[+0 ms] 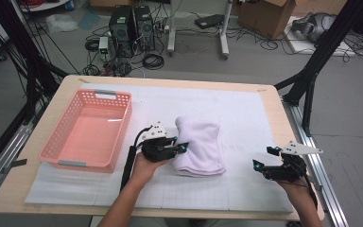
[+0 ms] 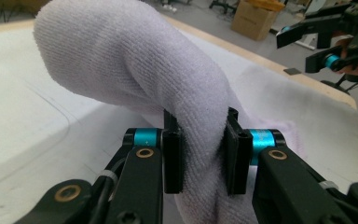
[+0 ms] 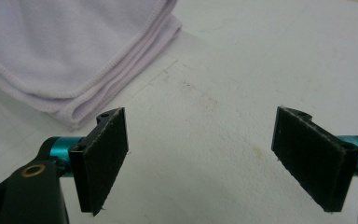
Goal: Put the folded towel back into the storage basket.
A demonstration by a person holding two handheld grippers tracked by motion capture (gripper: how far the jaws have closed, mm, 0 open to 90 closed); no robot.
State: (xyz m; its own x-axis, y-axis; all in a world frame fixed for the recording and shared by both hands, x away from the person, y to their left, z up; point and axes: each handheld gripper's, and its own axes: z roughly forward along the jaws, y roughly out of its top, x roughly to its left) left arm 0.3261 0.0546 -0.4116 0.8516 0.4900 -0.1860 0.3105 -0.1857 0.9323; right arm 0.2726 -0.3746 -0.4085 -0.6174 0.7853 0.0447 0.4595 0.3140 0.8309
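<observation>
A: Towel (image 2: pixel 135 60), left gripper view: what is hidden?
B: The pinched stretch behind the pads (image 2: pixel 172 158); lower end cut off by bottom edge.
A: Right gripper view?
B: Towel (image 3: pixel 60 51) cut off by top and left edges.

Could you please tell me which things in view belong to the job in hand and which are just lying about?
In the job:
- folded white towel, pinched in the left gripper
- pink basket, beside it on the mat
- right gripper, jaws open, holding nothing

Lying about:
- computer towers
- cardboard box
- floor cables
</observation>
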